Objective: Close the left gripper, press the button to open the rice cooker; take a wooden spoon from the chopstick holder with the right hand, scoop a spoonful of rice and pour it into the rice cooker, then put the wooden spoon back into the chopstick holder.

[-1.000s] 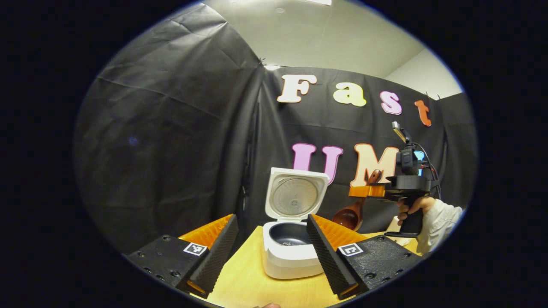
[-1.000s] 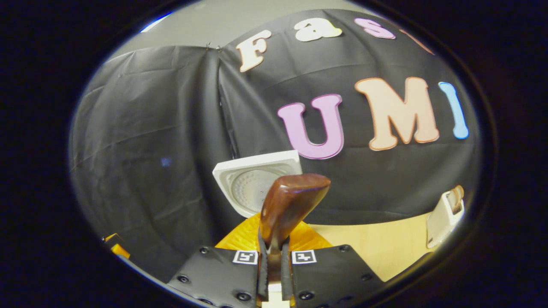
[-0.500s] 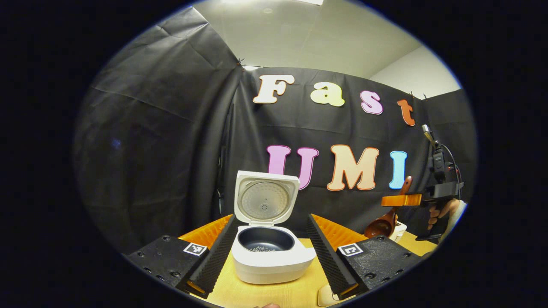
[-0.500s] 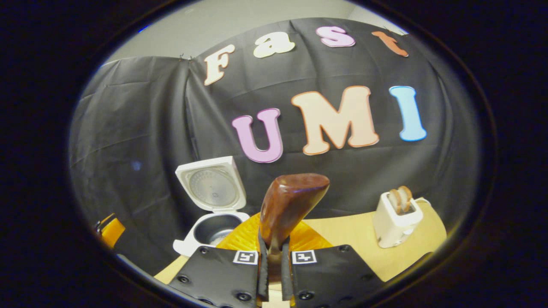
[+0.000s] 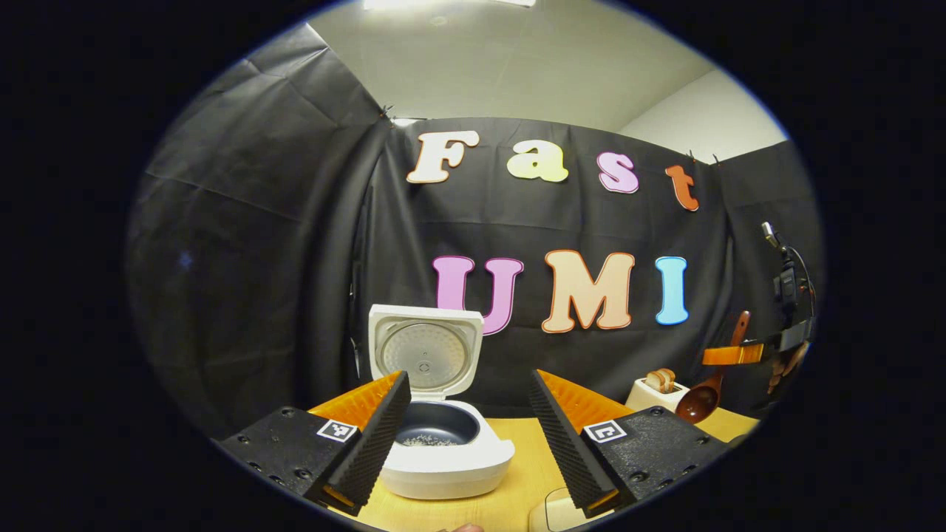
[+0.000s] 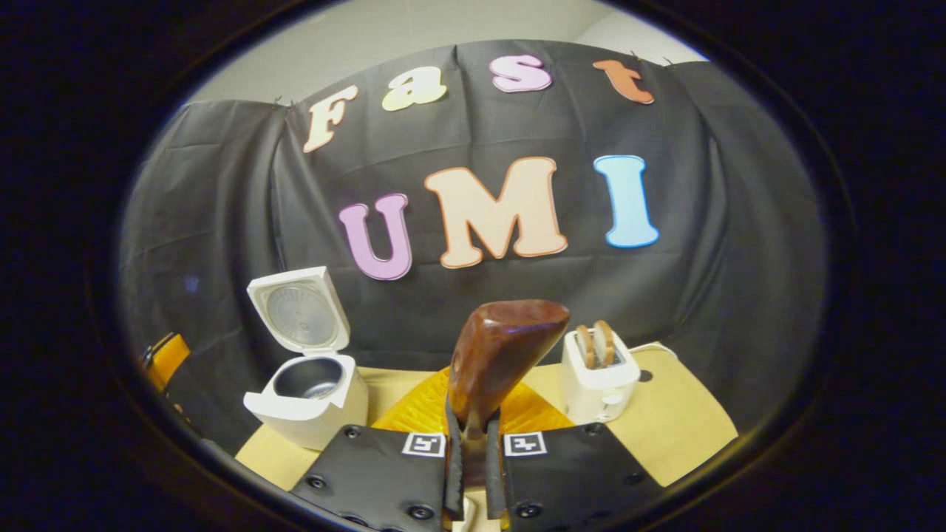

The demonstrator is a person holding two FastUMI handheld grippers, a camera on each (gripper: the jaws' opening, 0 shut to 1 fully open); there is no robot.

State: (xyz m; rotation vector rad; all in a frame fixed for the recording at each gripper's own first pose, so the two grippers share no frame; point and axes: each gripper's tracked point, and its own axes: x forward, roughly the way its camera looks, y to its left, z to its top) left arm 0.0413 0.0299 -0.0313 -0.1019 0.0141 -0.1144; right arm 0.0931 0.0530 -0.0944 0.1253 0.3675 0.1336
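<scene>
The white rice cooker (image 5: pixel 443 451) stands on the wooden table with its lid (image 5: pixel 423 355) raised; a few rice grains lie in its dark pot. My left gripper (image 5: pixel 469 432) is open just in front of it, nothing between its fingers. In the right gripper view the cooker (image 6: pixel 310 395) sits at the left. My right gripper (image 6: pixel 473 473) is shut on the wooden spoon (image 6: pixel 499 358), whose handle end sticks up between the fingers. In the left gripper view that right gripper (image 5: pixel 739 355) hangs at the far right, the spoon's bowl (image 5: pixel 698 403) pointing down beside the toaster.
A white toaster (image 6: pixel 597 377) with two slices of bread stands right of the middle of the table (image 6: pixel 665 428); it is also in the left gripper view as the toaster (image 5: pixel 658 391). A pale rounded object (image 5: pixel 550 513) lies at the table's near edge.
The right gripper has carried the spoon away from the cooker toward the right, and lower. Both views have swung right, so the cooker has slid left in each.
</scene>
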